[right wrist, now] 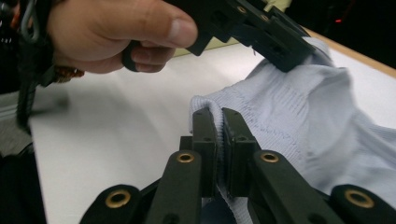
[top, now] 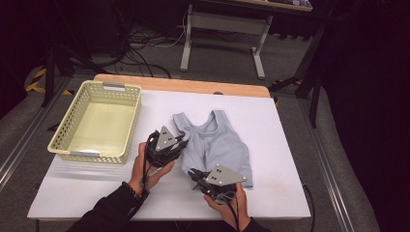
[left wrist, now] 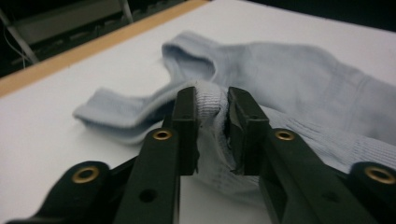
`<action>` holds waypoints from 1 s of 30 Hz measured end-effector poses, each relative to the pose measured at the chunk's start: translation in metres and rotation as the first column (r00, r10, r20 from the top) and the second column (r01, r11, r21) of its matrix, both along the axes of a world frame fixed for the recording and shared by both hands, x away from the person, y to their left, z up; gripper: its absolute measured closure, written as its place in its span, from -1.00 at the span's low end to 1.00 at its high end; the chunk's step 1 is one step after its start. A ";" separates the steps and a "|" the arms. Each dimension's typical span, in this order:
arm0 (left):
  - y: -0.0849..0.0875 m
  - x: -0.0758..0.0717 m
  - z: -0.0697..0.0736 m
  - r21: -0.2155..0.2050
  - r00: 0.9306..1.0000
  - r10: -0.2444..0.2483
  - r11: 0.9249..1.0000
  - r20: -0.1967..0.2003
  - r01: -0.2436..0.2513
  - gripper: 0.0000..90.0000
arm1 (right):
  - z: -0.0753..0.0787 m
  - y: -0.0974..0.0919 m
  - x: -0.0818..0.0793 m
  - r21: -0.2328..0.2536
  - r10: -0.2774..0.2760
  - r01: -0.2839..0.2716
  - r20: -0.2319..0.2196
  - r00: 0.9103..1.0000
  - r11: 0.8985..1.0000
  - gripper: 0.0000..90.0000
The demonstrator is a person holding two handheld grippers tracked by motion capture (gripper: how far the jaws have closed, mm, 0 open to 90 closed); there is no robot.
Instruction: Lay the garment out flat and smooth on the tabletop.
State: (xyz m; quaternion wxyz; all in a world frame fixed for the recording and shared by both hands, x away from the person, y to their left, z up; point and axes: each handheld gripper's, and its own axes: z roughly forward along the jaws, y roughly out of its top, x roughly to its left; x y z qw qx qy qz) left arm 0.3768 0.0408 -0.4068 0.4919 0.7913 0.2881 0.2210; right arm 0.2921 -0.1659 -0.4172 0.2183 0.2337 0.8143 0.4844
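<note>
A pale blue ribbed tank top [top: 217,142] lies rumpled on the table, its edges bunched between the pads of the left gripper [left wrist: 212,121] and the right gripper [right wrist: 219,135], both clamped on it.

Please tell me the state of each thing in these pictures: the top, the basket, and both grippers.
Light blue tank top: lying on the white table, rumpled, its left edge pinched and lifted at two places.
Basket: upright, empty.
Left gripper: fingers closed on a bunched fold of the top.
Right gripper: fingers tightly shut on the top's hem.
</note>
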 end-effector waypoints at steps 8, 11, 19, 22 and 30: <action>0.018 -0.025 0.033 -0.083 0.995 0.009 0.997 0.100 -0.001 -0.30 | 0.011 -0.039 0.001 0.076 -0.099 0.098 0.010 0.995 0.992 0.90; 0.028 -0.038 0.024 -0.075 0.997 -0.011 0.997 0.079 0.017 -0.43 | 0.014 -0.051 0.000 0.088 -0.132 0.130 0.015 0.991 0.988 0.90; -0.001 -0.061 -0.007 -0.010 0.986 -0.164 0.986 -0.018 0.164 -0.64 | 0.016 -0.084 -0.007 0.119 -0.226 0.223 0.011 0.974 0.967 0.90; -0.030 -0.068 -0.018 0.037 0.974 -0.224 0.974 -0.039 0.225 -0.68 | 0.015 -0.096 -0.010 0.126 -0.263 0.260 0.011 0.965 0.957 0.90; -0.082 -0.063 -0.047 0.136 0.969 -0.227 0.961 -0.096 0.239 -0.68 | 0.005 -0.123 -0.021 0.126 -0.334 0.333 -0.015 0.943 0.934 0.90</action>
